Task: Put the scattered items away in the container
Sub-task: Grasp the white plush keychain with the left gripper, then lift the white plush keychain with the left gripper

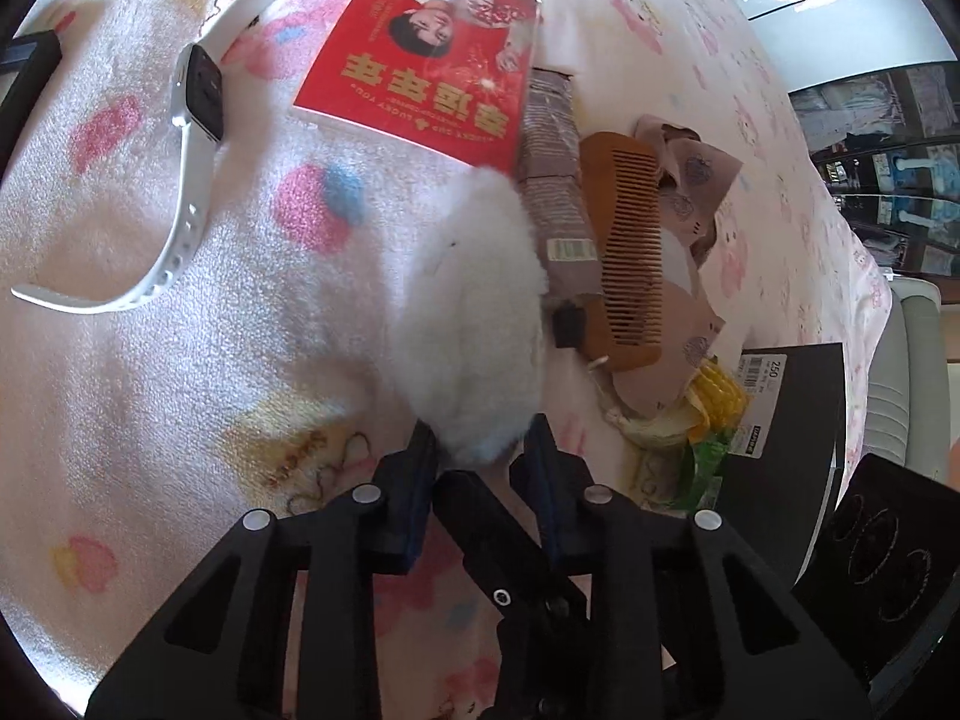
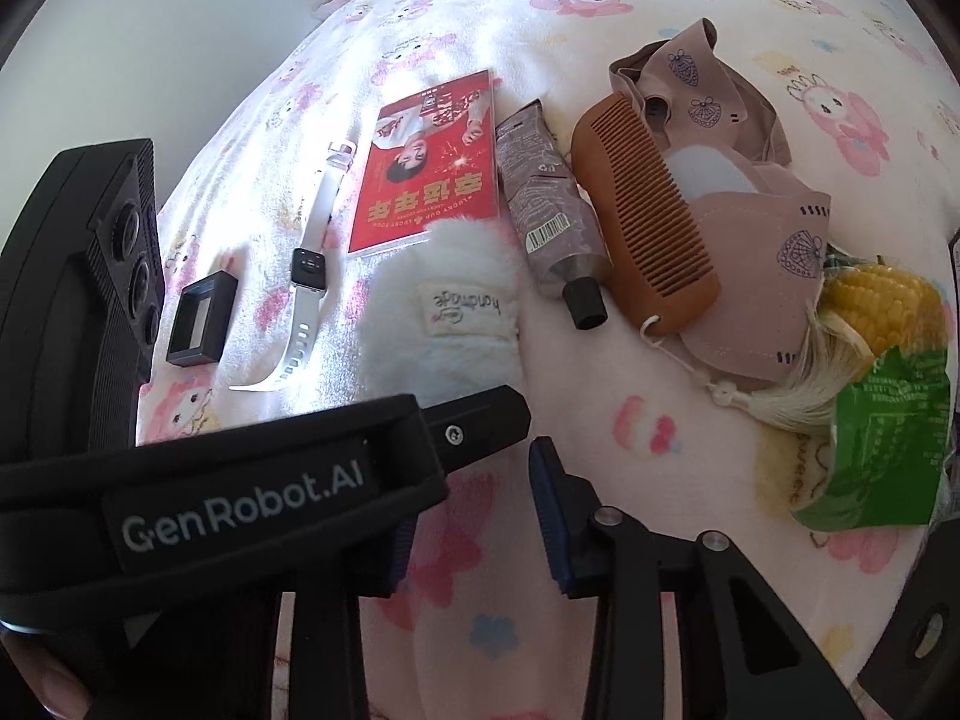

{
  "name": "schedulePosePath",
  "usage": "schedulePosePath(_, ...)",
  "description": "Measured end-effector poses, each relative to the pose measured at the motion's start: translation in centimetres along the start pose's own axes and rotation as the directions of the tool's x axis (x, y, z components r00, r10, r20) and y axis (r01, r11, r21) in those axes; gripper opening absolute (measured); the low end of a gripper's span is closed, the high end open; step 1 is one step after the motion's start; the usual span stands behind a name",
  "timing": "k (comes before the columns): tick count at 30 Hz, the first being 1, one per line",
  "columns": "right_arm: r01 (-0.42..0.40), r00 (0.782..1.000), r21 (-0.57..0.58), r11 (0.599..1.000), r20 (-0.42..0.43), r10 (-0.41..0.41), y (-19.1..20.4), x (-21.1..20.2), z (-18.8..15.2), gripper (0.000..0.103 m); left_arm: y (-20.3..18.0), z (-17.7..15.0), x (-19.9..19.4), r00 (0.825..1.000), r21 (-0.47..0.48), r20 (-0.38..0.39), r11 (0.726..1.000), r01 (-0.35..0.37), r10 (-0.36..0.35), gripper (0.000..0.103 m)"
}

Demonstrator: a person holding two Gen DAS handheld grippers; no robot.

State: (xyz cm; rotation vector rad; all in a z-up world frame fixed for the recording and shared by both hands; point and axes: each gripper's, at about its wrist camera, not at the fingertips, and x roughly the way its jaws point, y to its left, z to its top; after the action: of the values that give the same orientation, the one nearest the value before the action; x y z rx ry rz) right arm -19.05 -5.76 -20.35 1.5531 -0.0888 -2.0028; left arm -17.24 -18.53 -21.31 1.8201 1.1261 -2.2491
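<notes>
A white fluffy pouch [image 1: 468, 312] with a "handmade" tag [image 2: 438, 324] lies on the pink blanket. My left gripper [image 1: 480, 453] is shut on its near end, both pads pressed into the fur. In the right wrist view the left gripper's black body [image 2: 270, 480] crosses the frame and hides part of my right gripper [image 2: 474, 534], which stands open over bare blanket with nothing between its fingers. A black box [image 1: 786, 420] with a price label sits at the right.
On the blanket lie a white smartwatch [image 2: 309, 267], a red card [image 2: 429, 180], a brown tube [image 2: 540, 210], a wooden comb [image 2: 648, 210], a pink face mask [image 2: 762, 240], a corn packet [image 2: 882, 306] and a small black frame [image 2: 201, 321].
</notes>
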Motion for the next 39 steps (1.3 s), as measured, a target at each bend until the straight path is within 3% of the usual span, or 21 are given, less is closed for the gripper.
schedulePosePath(5,0.003,0.999,0.001,1.0,0.039,-0.003,0.0,-2.4,-0.3,0.033,-0.5,-0.3,-2.0,0.996,0.009,0.046,0.997,0.077,-0.077,0.027)
schedulePosePath(11,0.041,0.999,0.057,0.998,0.025,-0.043,-2.9,-2.8,0.3,0.033,1.7,0.6,-1.8,0.997,-0.121,0.07,0.992,0.047,-0.039,0.03)
schedulePosePath(15,0.036,0.999,0.039,0.999,0.009,-0.037,-2.7,-1.4,1.0,0.033,2.5,1.1,-2.0,0.993,-0.14,0.119,0.989,0.036,-0.019,0.05)
schedulePosePath(18,0.028,1.0,0.003,1.0,-0.003,-0.028,-1.6,0.2,1.8,0.037,3.2,1.6,-2.2,0.988,-0.166,0.152,0.986,0.001,0.025,0.055)
schedulePosePath(20,0.03,0.999,-0.011,0.999,-0.016,-0.03,-1.0,1.2,2.2,0.043,4.0,2.3,-1.5,0.989,-0.199,0.139,0.98,-0.019,0.047,0.056)
schedulePosePath(23,-0.014,0.999,-0.007,1.0,-0.038,0.014,-0.6,3.3,2.8,0.043,4.9,3.1,0.5,0.997,-0.236,0.068,0.971,0.042,-0.026,0.053)
schedulePosePath(24,-0.044,0.998,-0.001,0.999,-0.051,0.044,-0.6,4.0,2.8,0.043,5.0,3.1,1.0,0.998,-0.239,0.046,0.969,0.058,-0.048,0.048)
schedulePosePath(26,-0.04,0.998,-0.015,0.999,-0.045,0.039,-0.2,4.3,2.6,0.042,4.6,3.1,1.1,0.999,-0.215,0.042,0.976,0.042,-0.034,0.044)
schedulePosePath(28,-0.047,0.999,-0.031,0.998,-0.008,0.047,0.2,3.0,2.3,0.032,3.9,2.9,0.7,0.997,-0.176,0.058,0.983,0.058,-0.049,0.037)
schedulePosePath(33,0.008,0.998,-0.056,0.998,0.055,-0.005,0.6,-1.2,1.1,0.03,1.3,1.2,-0.9,0.99,-0.059,0.069,0.99,0.131,-0.126,0.035)
schedulePosePath(39,0.043,0.994,0.001,0.999,0.099,-0.043,-1.9,-6.5,-3.4,0.03,-3.1,-3.1,-0.8,0.987,0.13,-0.023,0.978,0.161,-0.159,0.035)
